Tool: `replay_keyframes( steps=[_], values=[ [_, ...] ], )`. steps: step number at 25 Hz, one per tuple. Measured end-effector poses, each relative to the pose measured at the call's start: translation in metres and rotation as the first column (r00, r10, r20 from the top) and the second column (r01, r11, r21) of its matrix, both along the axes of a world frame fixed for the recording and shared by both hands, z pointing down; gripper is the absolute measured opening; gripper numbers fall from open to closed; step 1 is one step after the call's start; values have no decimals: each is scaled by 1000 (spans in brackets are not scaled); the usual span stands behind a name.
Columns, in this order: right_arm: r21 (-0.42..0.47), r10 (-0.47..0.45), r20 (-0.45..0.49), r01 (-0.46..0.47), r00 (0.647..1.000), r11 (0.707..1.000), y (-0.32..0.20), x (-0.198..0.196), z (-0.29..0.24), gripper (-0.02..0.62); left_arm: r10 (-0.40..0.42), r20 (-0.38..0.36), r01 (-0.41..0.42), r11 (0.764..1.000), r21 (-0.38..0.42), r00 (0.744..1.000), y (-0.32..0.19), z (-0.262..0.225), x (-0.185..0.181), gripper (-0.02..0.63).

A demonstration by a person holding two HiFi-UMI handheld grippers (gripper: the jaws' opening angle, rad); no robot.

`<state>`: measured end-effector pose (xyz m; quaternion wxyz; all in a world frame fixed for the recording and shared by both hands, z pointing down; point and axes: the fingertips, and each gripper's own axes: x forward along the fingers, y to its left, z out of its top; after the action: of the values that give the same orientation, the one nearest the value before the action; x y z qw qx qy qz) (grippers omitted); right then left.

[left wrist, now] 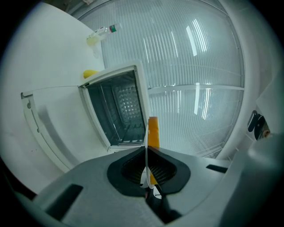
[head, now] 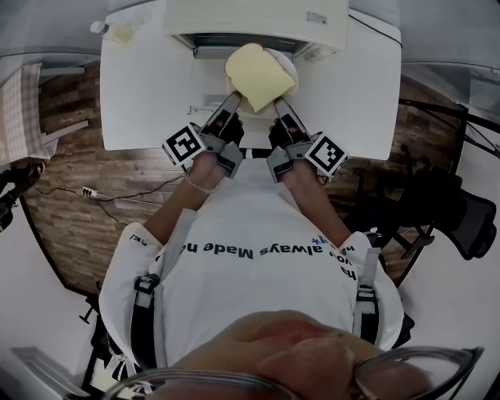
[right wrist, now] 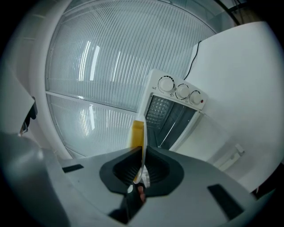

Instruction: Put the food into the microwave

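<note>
A white plate (head: 284,72) carries a pale yellow slab of food (head: 253,75), held up just in front of the white microwave (head: 258,19) at the table's far edge. My left gripper (head: 233,99) is shut on the plate's near left rim and my right gripper (head: 279,104) on its near right rim. In the left gripper view the plate (left wrist: 145,148) runs edge-on between the jaws with the food (left wrist: 153,131) beside it, and the microwave's open cavity (left wrist: 117,108) lies ahead. The right gripper view shows the same plate edge (right wrist: 143,148), food (right wrist: 137,133) and cavity (right wrist: 171,117).
The microwave's door (left wrist: 53,128) hangs open at the left of the cavity, and its three knobs (right wrist: 182,91) are at the right. A small bottle (head: 100,27) stands at the white table's (head: 141,101) far left corner. A light chair (head: 23,109) stands left, a black chair (head: 449,207) right.
</note>
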<state>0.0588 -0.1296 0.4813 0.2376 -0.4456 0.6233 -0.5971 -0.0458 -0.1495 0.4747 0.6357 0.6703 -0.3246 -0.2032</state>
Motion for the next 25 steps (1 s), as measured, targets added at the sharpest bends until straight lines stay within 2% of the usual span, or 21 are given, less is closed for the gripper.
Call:
replay_keyframes(
  steps=[3,6,8,14,20,25],
  values=[
    [-9,1,-5,-1,1000,1000,1,3,10,26,6,-15,-6,1000,-2,1000,-1,8,5,18],
    [-13,8,13,-8,1000,1000,-5,1,23,25,21,18,-21,1000,-9,1000,-4,26,3,18],
    [-30,10,15,-9,1000,1000,-10,-2,35,26,24,13,-23,999,-24,1000,-9,38,1,18],
    [-74,8,13,-7,1000,997,-56,-7,86,26,32,25,-30,997,-73,999,-56,88,-4,18],
    [-97,11,-4,-12,1000,995,-72,-6,104,26,35,32,-32,996,-87,999,-74,107,-5,18],
    [-70,14,-6,-14,1000,997,-70,-6,99,26,39,59,-34,997,-69,998,-70,105,-6,18]
  ],
)
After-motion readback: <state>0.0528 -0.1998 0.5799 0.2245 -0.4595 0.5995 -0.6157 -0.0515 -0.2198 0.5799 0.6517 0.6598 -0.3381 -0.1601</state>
